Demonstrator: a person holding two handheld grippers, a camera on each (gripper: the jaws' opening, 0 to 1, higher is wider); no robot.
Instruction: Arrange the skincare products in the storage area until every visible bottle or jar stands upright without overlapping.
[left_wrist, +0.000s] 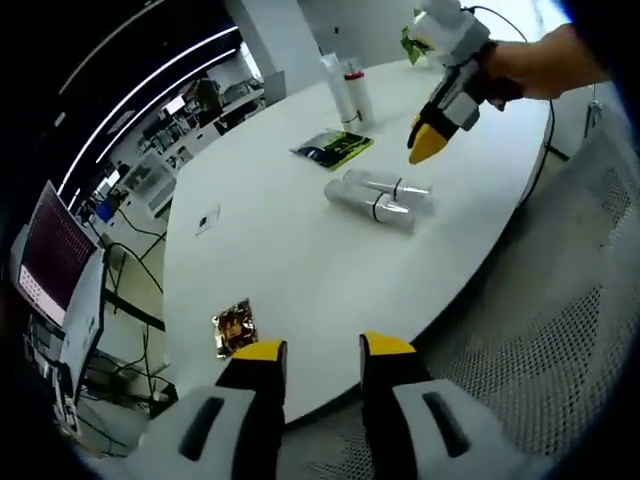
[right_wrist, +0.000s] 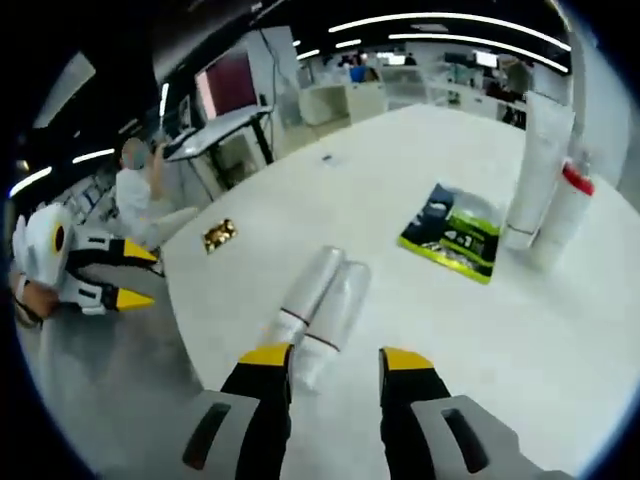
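Note:
Two clear, silvery bottles (left_wrist: 375, 197) lie on their sides, touching, on the white table (left_wrist: 280, 250). In the right gripper view they (right_wrist: 322, 298) lie just ahead of my right gripper (right_wrist: 335, 358), which is open with nothing between its fingers. A hand holds that right gripper (left_wrist: 432, 140) above the table, just beyond the bottles. A tall white tube (right_wrist: 540, 165) and a red-capped bottle (right_wrist: 562, 215) stand upright side by side at the far end. My left gripper (left_wrist: 323, 350) is open and empty off the near table edge.
A green and black sachet (right_wrist: 455, 237) lies flat between the lying bottles and the upright pair. A small gold sachet (left_wrist: 235, 328) lies near the table's edge by my left gripper (right_wrist: 110, 278). Desks, monitors and a person (right_wrist: 135, 190) are beyond the table.

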